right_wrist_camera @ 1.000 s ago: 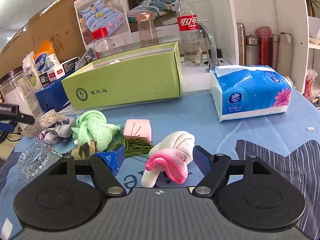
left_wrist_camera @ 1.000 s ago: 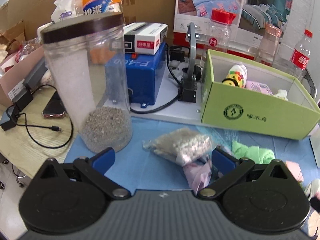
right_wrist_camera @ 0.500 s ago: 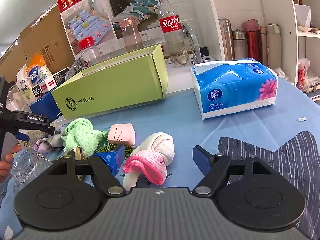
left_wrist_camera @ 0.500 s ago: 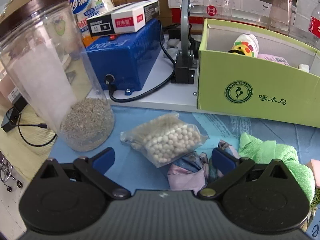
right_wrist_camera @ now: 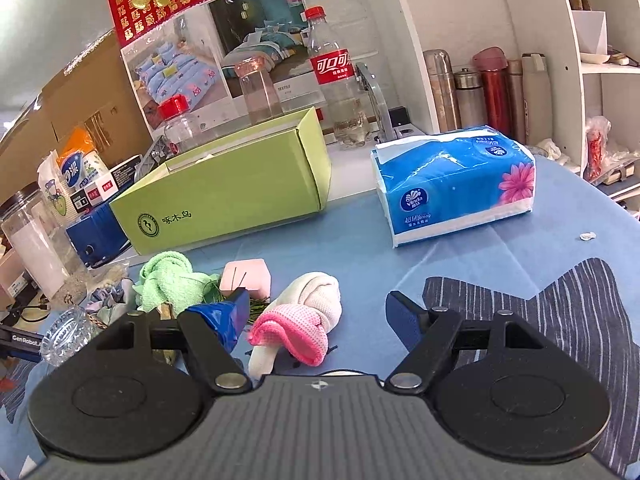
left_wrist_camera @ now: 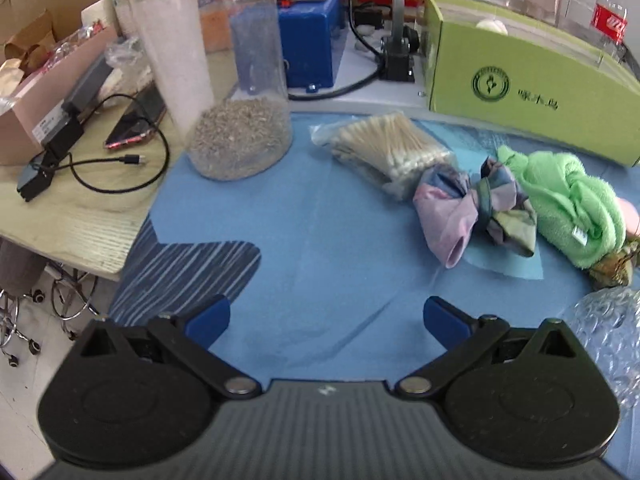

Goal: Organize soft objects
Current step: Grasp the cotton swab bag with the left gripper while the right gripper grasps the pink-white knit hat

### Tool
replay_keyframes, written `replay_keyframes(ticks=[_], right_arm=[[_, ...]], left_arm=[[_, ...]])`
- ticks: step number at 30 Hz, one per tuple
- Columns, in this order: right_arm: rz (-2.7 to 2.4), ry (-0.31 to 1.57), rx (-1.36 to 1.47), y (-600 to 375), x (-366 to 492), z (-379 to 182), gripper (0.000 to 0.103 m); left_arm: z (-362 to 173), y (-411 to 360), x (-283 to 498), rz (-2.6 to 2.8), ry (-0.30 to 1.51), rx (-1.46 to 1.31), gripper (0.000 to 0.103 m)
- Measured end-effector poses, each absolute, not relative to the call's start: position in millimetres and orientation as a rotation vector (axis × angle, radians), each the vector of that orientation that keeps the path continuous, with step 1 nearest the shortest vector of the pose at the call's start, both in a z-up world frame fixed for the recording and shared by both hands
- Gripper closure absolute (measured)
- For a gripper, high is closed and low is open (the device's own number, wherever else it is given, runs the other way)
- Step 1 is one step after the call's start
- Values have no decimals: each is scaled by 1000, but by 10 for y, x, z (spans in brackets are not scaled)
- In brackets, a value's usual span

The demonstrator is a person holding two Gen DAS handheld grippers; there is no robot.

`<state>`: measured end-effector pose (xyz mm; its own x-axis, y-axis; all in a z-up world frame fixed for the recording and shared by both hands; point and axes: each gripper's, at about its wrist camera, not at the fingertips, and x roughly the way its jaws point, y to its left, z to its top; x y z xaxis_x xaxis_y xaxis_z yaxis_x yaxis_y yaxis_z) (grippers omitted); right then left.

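My left gripper (left_wrist_camera: 326,318) is open and empty over bare blue cloth. Ahead of it to the right lie a purple patterned cloth (left_wrist_camera: 472,208) and a green towel (left_wrist_camera: 568,196), with a bag of cotton swabs (left_wrist_camera: 384,148) behind them. My right gripper (right_wrist_camera: 318,314) is open, with a pink and cream knotted sock (right_wrist_camera: 304,316) between its fingers on the table. The green towel (right_wrist_camera: 168,280) and a pink sponge (right_wrist_camera: 246,280) lie behind its left finger. The open green box (right_wrist_camera: 224,200) stands at the back and also shows in the left wrist view (left_wrist_camera: 520,80).
A tall clear jar (left_wrist_camera: 224,80) with grey grit stands at the left, near the table edge. A blue machine (left_wrist_camera: 308,44) sits behind it. A glass ashtray (right_wrist_camera: 66,336) lies at the left front. A blue tissue pack (right_wrist_camera: 456,184) lies to the right of the green box.
My left gripper has pulled back and swung left, so the swab bag and cloths now lie further ahead. My right gripper has stayed around the pink and cream sock and tilted a little.
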<state>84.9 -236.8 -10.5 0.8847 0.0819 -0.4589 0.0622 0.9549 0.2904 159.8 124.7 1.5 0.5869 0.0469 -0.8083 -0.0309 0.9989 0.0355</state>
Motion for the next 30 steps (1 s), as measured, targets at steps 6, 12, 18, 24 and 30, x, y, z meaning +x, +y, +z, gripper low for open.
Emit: replay_keyframes(ticks=[6, 12, 18, 24, 30], right_arm=[[35, 487, 286, -2253, 865, -70, 42], [39, 486, 252, -2291, 885, -22, 42], [106, 544, 168, -2278, 1004, -72, 42], [83, 583, 154, -2239, 1050, -173, 42], [50, 613, 86, -2095, 1222, -278, 42]], left_arm=[[326, 1194, 2133, 99, 849, -120, 1], [104, 1069, 2756, 188, 981, -216, 1], [-77, 1072, 3046, 167, 1044, -350, 1], [-162, 907, 3104, 258, 1032, -214, 1], [-204, 816, 3100, 267, 1013, -153, 1]])
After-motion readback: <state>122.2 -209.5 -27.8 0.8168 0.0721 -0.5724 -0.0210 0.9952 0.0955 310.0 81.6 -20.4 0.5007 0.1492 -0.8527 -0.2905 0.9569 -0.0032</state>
